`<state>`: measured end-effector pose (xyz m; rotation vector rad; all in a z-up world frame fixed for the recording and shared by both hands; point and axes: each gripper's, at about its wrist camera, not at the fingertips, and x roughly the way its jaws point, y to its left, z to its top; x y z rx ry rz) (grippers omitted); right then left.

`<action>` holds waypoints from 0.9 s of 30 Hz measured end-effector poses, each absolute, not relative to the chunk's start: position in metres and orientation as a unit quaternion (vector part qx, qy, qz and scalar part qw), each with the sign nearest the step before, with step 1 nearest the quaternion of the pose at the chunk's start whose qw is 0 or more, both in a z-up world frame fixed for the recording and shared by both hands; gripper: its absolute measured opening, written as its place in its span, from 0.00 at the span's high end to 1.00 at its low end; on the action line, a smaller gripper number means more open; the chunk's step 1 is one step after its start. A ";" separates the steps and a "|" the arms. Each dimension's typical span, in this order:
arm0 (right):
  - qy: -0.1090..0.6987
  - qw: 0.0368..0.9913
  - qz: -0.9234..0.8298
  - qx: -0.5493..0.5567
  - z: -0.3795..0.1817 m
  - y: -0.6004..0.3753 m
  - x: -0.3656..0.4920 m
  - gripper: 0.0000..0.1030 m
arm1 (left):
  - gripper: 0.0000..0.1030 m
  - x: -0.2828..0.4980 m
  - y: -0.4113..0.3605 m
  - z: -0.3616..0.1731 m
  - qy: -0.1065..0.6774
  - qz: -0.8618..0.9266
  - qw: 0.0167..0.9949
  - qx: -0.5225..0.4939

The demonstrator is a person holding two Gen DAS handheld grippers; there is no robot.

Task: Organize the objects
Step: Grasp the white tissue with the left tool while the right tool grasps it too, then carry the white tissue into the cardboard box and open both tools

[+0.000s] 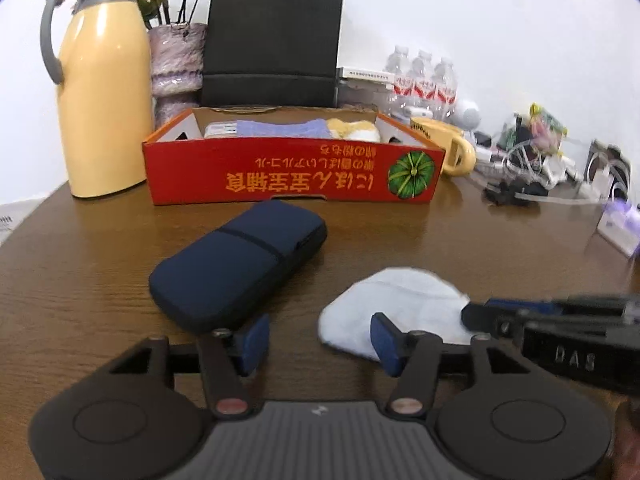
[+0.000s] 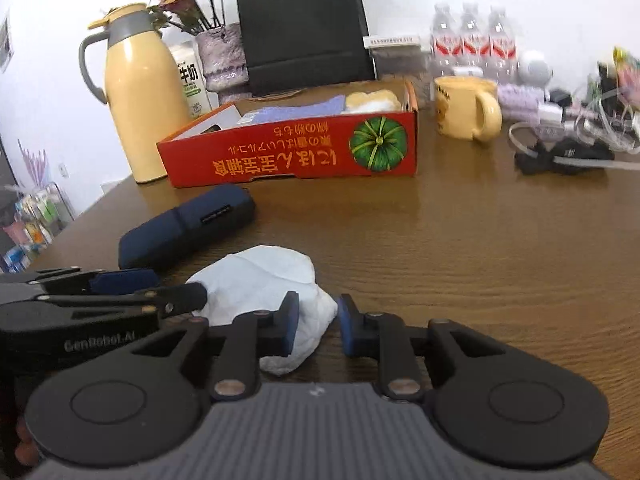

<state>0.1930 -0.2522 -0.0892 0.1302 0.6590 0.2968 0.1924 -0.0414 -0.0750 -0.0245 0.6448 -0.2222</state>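
Both grippers are low over the brown table, closing in on a crumpled white cloth that lies loose near its front edge; the step in hand looks like gathering this cloth to put it away, most likely in the red box at 12 o'clock, which already holds folded cloths. The left gripper stands about half open with nothing between its pads; the cloth's left edge sits just at its right pad. The right gripper is narrowly open, a corner of the cloth lying in the gap, though I cannot tell whether the pads press on it. The cloth is a lumpy heap, its long axis running roughly from 7 to 1 o'clock in the right wrist view, with no clear front or back. A dark blue pouch lies just beside it at 10 o'clock, its long axis pointing toward the box at about 1 o'clock. Next, the jaws need to close firmly on a fold, then lift.
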 end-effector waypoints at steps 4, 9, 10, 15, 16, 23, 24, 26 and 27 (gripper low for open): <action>0.321 0.927 0.163 0.102 -0.094 -0.254 0.198 0.73 | 0.71 0.197 -0.046 -0.074 0.327 -0.149 0.933 -0.023; 0.324 0.925 0.157 0.118 -0.094 -0.261 0.194 0.89 | 0.85 0.182 -0.046 -0.070 0.341 -0.137 0.930 -0.030; 0.324 0.925 0.158 0.120 -0.093 -0.263 0.191 0.89 | 0.86 0.177 -0.045 -0.069 0.343 -0.140 0.928 -0.036; 0.315 0.927 0.164 0.119 -0.086 -0.267 0.159 0.90 | 0.87 0.142 -0.042 -0.058 0.341 -0.157 0.926 -0.043; 0.314 0.927 0.164 0.123 -0.085 -0.268 0.154 0.90 | 0.87 0.137 -0.042 -0.055 0.338 -0.161 0.926 -0.044; 0.285 0.938 0.162 0.113 -0.060 -0.272 0.147 0.90 | 0.87 0.139 -0.044 -0.029 0.303 -0.182 0.935 -0.034; 0.278 0.941 0.164 0.104 -0.053 -0.271 0.155 0.90 | 0.87 0.147 -0.044 -0.022 0.295 -0.186 0.937 -0.033; 0.258 0.946 0.171 0.101 -0.035 -0.272 0.178 0.90 | 0.87 0.174 -0.039 -0.007 0.281 -0.199 0.938 -0.041; 0.247 0.948 0.175 0.098 -0.025 -0.272 0.191 0.90 | 0.87 0.189 -0.038 0.002 0.272 -0.203 0.940 -0.040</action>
